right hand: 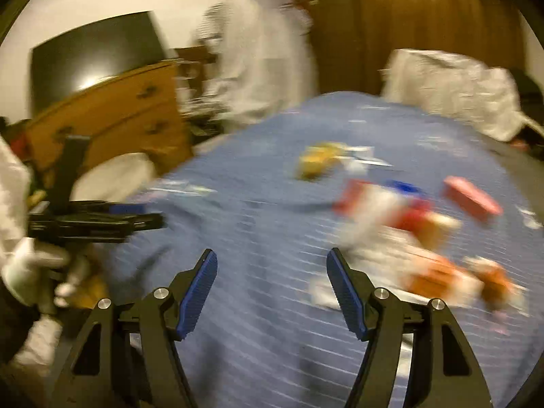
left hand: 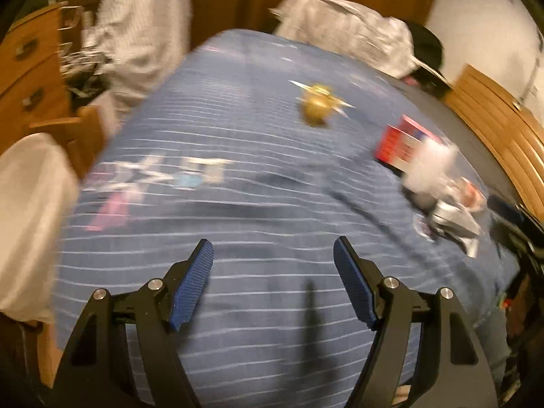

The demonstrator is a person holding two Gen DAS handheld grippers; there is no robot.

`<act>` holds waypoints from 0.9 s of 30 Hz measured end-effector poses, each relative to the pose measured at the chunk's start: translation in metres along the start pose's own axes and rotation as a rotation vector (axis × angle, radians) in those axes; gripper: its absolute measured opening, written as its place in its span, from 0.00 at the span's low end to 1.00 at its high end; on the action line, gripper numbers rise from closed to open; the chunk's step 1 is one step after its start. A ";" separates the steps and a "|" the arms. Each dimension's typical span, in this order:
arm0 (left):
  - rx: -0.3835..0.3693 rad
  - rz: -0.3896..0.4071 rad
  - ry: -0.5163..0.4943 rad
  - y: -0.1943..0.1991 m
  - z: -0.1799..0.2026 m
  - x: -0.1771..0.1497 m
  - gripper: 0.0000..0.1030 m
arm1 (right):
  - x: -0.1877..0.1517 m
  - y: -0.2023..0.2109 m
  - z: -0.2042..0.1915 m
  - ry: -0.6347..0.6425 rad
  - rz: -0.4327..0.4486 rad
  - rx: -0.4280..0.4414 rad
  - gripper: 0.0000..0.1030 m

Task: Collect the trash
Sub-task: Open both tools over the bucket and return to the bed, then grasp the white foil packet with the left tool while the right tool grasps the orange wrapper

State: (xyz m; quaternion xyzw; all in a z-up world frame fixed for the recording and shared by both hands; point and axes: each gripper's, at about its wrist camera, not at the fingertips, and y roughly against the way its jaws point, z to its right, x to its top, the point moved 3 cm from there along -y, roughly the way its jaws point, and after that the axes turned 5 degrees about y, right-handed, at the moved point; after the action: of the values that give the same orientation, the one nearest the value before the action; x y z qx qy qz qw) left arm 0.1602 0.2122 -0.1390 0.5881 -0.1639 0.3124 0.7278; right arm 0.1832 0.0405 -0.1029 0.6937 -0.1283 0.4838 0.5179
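Trash lies scattered on a bed with a blue striped cover (left hand: 238, 136). In the left wrist view a gold crumpled wrapper (left hand: 318, 103) sits far ahead, with a red box (left hand: 397, 142) and white and silver wrappers (left hand: 442, 183) to the right. My left gripper (left hand: 273, 248) hangs open over bare cover, nothing between its blue pads. The right wrist view is blurred: a yellow wrapper (right hand: 316, 161), red boxes (right hand: 471, 197) and orange and white wrappers (right hand: 438, 275) lie ahead and right. My right gripper (right hand: 272, 255) is open and empty. The left gripper (right hand: 102, 219) shows at the left, held by a white-gloved hand (right hand: 23, 272).
A wooden dresser (right hand: 112, 122) with a dark screen (right hand: 91, 54) stands left of the bed. White clothes hang by a wooden wardrobe (right hand: 425, 27). A white pillow (left hand: 346, 30) and a black cap (left hand: 426, 51) lie at the bed's far end. A wooden bed frame (left hand: 493, 119) runs along the right.
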 end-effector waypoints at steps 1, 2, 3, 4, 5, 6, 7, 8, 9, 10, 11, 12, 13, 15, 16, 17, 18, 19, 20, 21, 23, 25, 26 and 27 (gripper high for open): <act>-0.022 -0.013 -0.010 -0.005 0.013 -0.003 0.68 | -0.010 0.003 0.029 -0.038 0.002 -0.052 0.66; -0.035 -0.023 -0.018 -0.009 0.023 -0.005 0.68 | -0.020 0.002 0.056 -0.084 -0.002 -0.097 0.66; -0.041 -0.029 -0.024 -0.012 0.031 -0.008 0.68 | -0.028 -0.001 0.071 -0.118 -0.013 -0.107 0.66; -0.050 -0.039 -0.033 -0.015 0.039 -0.010 0.68 | -0.039 -0.006 0.090 -0.169 -0.029 -0.101 0.66; -0.054 -0.046 -0.039 -0.017 0.045 -0.012 0.68 | -0.048 -0.013 0.101 -0.207 -0.043 -0.083 0.66; -0.057 -0.053 -0.043 -0.018 0.048 -0.014 0.68 | -0.054 -0.019 0.104 -0.233 -0.058 -0.058 0.66; -0.059 -0.061 -0.044 -0.020 0.051 -0.016 0.68 | -0.060 -0.027 0.104 -0.250 -0.071 -0.028 0.66; -0.059 -0.066 -0.041 -0.020 0.051 -0.016 0.68 | -0.062 -0.034 0.098 -0.247 -0.076 -0.001 0.68; -0.056 -0.071 -0.033 -0.021 0.051 -0.018 0.68 | -0.061 -0.041 0.087 -0.247 -0.081 0.032 0.68; -0.052 -0.074 -0.026 -0.021 0.050 -0.017 0.68 | -0.060 -0.046 0.078 -0.251 -0.079 0.060 0.68; -0.047 -0.077 -0.017 -0.021 0.047 -0.017 0.68 | -0.058 -0.052 0.065 -0.254 -0.082 0.095 0.68; -0.043 -0.079 -0.003 -0.019 0.043 -0.018 0.68 | -0.055 -0.058 0.046 -0.241 -0.087 0.148 0.68; -0.035 -0.080 0.013 -0.018 0.038 -0.020 0.68 | -0.051 -0.064 0.027 -0.226 -0.090 0.189 0.68; -0.013 -0.078 0.039 -0.014 0.026 -0.021 0.69 | -0.041 -0.072 -0.010 -0.199 -0.091 0.273 0.68; -0.006 -0.076 0.051 -0.010 0.019 -0.021 0.70 | -0.036 -0.073 -0.023 -0.189 -0.083 0.314 0.68; 0.004 -0.073 0.063 -0.008 0.014 -0.022 0.72 | -0.030 -0.069 -0.030 -0.189 -0.064 0.339 0.68; 0.013 -0.073 0.070 -0.007 0.009 -0.022 0.72 | -0.024 -0.062 -0.035 -0.192 -0.044 0.365 0.68; 0.018 -0.073 0.073 -0.006 0.006 -0.021 0.72 | -0.020 -0.056 -0.035 -0.189 -0.028 0.374 0.68; 0.021 -0.074 0.073 -0.006 0.004 -0.020 0.72 | -0.018 -0.048 -0.033 -0.179 -0.011 0.374 0.68; 0.020 -0.075 0.070 -0.005 0.003 -0.019 0.72 | -0.017 -0.036 -0.026 -0.159 0.009 0.360 0.68; 0.007 -0.080 0.051 -0.007 0.009 -0.017 0.74 | -0.018 -0.016 -0.011 -0.120 0.036 0.317 0.68; -0.014 -0.083 0.027 -0.013 0.021 -0.010 0.74 | -0.023 0.006 0.012 -0.073 0.053 0.247 0.68; -0.032 -0.083 0.013 -0.017 0.032 -0.006 0.74 | -0.024 0.013 0.022 -0.057 0.054 0.221 0.68; -0.045 -0.083 0.003 -0.021 0.040 -0.002 0.75 | -0.028 0.020 0.035 -0.040 0.054 0.195 0.68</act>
State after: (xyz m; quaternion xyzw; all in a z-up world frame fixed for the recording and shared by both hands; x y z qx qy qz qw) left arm 0.1771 0.1710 -0.1457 0.5775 -0.1452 0.2791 0.7533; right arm 0.1744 -0.0066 -0.1129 0.7465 -0.1096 0.4940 0.4321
